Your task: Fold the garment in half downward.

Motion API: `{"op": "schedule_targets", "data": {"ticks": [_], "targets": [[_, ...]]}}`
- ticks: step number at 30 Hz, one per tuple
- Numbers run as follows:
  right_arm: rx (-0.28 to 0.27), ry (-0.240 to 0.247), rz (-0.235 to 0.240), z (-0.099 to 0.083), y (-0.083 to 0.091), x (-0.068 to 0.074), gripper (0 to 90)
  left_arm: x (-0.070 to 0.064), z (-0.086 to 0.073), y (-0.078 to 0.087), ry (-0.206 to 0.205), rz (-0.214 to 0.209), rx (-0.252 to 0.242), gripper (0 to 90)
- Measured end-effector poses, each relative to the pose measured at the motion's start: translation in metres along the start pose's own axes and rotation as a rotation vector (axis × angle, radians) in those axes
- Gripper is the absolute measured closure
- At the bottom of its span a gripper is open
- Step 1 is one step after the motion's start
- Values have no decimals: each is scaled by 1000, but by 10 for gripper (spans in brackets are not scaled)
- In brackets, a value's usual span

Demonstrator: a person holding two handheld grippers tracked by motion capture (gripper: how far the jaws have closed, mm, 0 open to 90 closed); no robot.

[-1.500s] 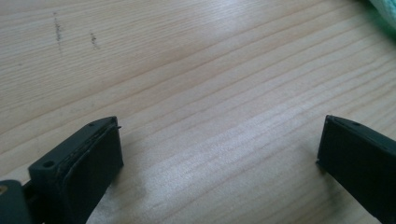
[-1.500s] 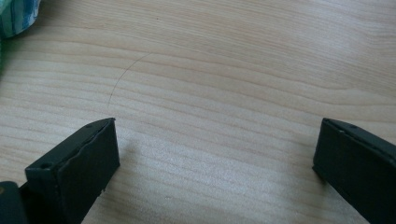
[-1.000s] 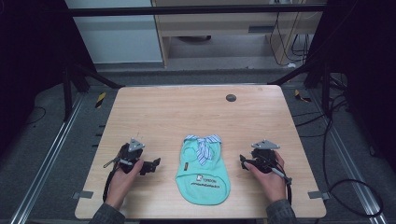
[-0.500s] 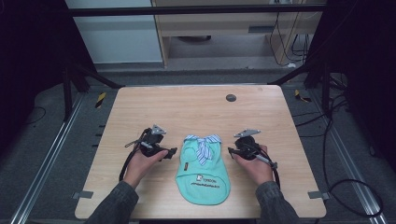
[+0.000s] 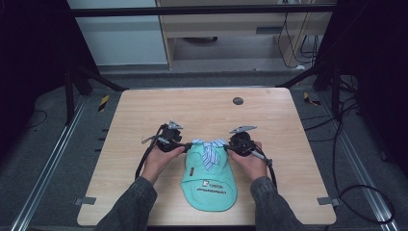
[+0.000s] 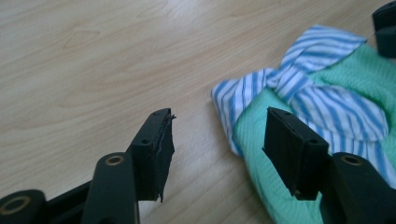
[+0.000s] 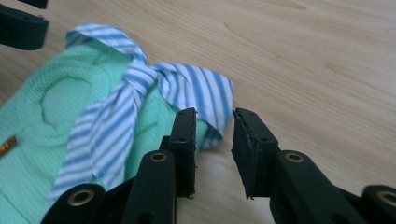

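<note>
Flanking a small garment, the left hand-held gripper (image 5: 185, 144) sits just beside its upper left corner with its jaws spread wide; in the left gripper view one black, flat-faced pad stands over bare wood and the other over the green knit edge. The right hand-held gripper (image 5: 227, 148) sits at the upper right corner with its jaws apart by a narrower gap, and in the right gripper view the tip of the striped fabric lies just ahead of that gap, not pinched. Each tool is held in a hand, with dark sleeves coming in from the near edge and a black cable trailing from each.

The garment is a mint-green bib (image 5: 210, 179) of waffle-textured knit, rounded at the near end and narrower at the far end, lying flat on the near middle of the bench (image 5: 144, 110). Its long axis runs from the person toward the far edge. A blue-and-white striped bow (image 5: 210, 149) of smooth woven cloth is knotted at the far end, its tails draped down over the knit. Dark print and a small tag mark the near half. The bench is pale wood-grain with rounded corners, and a small dark round disc (image 5: 237, 100) sits near its far edge.
</note>
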State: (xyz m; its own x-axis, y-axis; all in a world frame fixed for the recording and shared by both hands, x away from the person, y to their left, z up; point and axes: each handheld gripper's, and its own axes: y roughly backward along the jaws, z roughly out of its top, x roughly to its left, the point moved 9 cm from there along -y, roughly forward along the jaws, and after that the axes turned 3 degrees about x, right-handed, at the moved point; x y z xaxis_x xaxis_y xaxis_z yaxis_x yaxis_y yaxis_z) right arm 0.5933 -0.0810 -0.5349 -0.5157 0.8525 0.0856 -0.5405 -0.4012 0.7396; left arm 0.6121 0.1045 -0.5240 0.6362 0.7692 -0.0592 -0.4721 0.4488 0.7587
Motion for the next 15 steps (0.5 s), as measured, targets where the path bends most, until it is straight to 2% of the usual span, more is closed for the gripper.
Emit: {"op": "schedule_targets", "data": {"ticks": [2, 7, 10, 15], "targets": [[0, -3, 6, 5, -4, 4, 675, -2, 5, -3, 6, -4, 1, 438], [-9, -25, -10, 16, -12, 5, 624, -5, 14, -10, -10, 8, 6, 453], [4, -41, -15, 17, -20, 3, 622, -4, 16, -17, -1, 13, 12, 457], [30, -48, -26, 13, -28, 1, 625, -5, 12, -27, -8, 21, 32, 485]]}}
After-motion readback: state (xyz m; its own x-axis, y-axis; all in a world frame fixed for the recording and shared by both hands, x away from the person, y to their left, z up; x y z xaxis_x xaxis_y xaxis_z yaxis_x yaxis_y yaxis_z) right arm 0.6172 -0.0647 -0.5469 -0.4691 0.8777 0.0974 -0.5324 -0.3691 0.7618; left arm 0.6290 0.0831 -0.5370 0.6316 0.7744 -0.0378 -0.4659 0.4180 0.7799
